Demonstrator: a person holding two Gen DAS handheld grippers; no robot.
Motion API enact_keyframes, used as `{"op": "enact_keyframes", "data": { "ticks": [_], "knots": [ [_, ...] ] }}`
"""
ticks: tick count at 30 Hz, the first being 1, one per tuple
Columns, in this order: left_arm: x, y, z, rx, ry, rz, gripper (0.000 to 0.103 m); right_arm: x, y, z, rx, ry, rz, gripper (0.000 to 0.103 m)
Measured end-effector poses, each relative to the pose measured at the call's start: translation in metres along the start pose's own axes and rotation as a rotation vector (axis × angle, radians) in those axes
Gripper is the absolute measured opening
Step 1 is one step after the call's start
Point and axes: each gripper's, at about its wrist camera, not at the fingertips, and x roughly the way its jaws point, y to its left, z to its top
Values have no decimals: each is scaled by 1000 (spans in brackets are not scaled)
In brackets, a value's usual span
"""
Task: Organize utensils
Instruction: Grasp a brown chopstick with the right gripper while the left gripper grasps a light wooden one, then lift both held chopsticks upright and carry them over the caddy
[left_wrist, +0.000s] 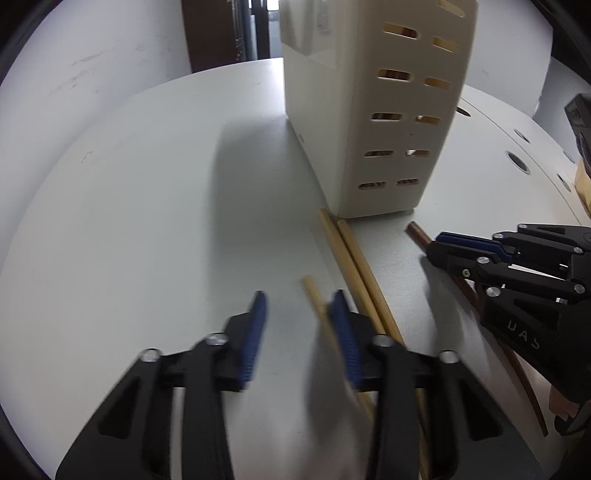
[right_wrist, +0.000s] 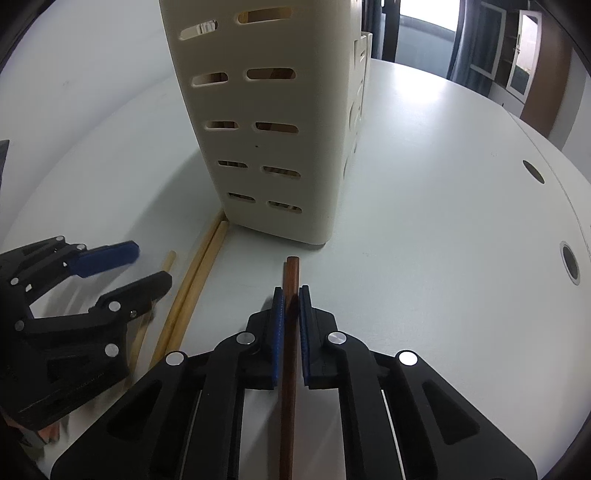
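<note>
Right gripper (right_wrist: 291, 295): black, blue-padded, pitched steeply down at the white bench (right_wrist: 424, 221); jaws clamped on a dark brown wooden chopstick (right_wrist: 291, 273) whose tip points toward the holder.

Left gripper (left_wrist: 299, 306): same build and downward pitch, blurred; jaws part-open, nothing gripped. A single pale bamboo chopstick (left_wrist: 312, 291) lies just inside its right pad; contact cannot be told.

Pair of pale bamboo chopsticks (left_wrist: 347, 251): flat on the bench, side by side, ends almost at the holder's foot.

Cream slotted plastic utensil holder (left_wrist: 369, 122): upright; slots hint at contents.

Status: early to middle; visible chopsticks not yet stowed.
</note>
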Motion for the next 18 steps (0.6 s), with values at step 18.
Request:
{"op": "enact_keyframes", "data": {
  "ticks": [18],
  "knots": [
    [-67,11,11,-70,-240,-36,4,-70,7,-2,17,-199,33,8]
  ]
}}
